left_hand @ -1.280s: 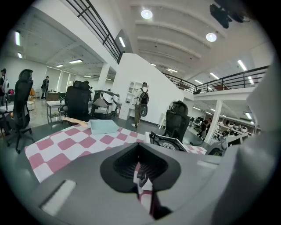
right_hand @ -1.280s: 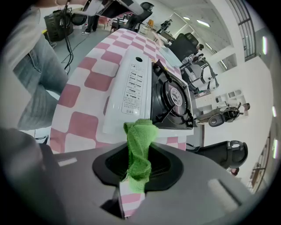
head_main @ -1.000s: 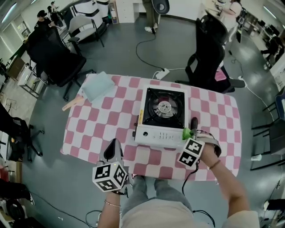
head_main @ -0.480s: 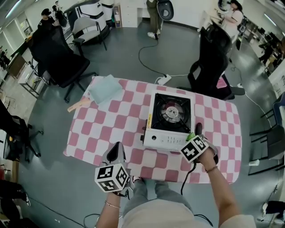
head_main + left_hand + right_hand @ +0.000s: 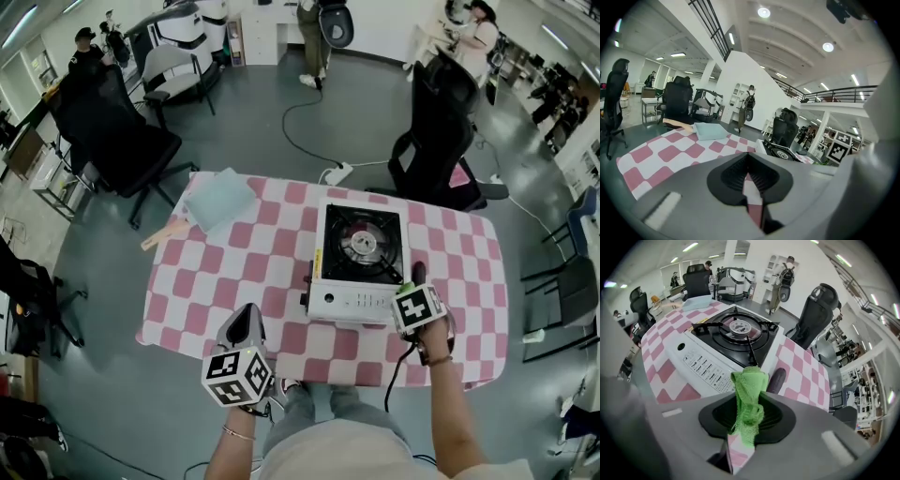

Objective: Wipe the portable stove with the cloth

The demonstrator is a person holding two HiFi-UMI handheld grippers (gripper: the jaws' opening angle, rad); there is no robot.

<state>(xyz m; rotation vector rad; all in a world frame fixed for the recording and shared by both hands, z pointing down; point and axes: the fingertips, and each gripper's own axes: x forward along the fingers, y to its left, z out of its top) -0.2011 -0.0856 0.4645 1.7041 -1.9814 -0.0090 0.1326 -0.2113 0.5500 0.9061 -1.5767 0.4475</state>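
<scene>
Squarely within right gripper [image 5: 746,423]: cloth [image 5: 750,386]

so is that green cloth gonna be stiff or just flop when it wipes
Probably floppy: the green cloth is bunched and folded over where the right gripper pinches it. Likely light, since a small fold stands above the jaws unsupported. Its loopy texture should grip the stove rather than slip.

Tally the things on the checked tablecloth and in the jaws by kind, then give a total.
portable stove: 1
cloths: 2 (green cloth in the right gripper jaws; light blue folded cloth at the table's far left corner)
wooden piece: 1
Total: 4
</scene>
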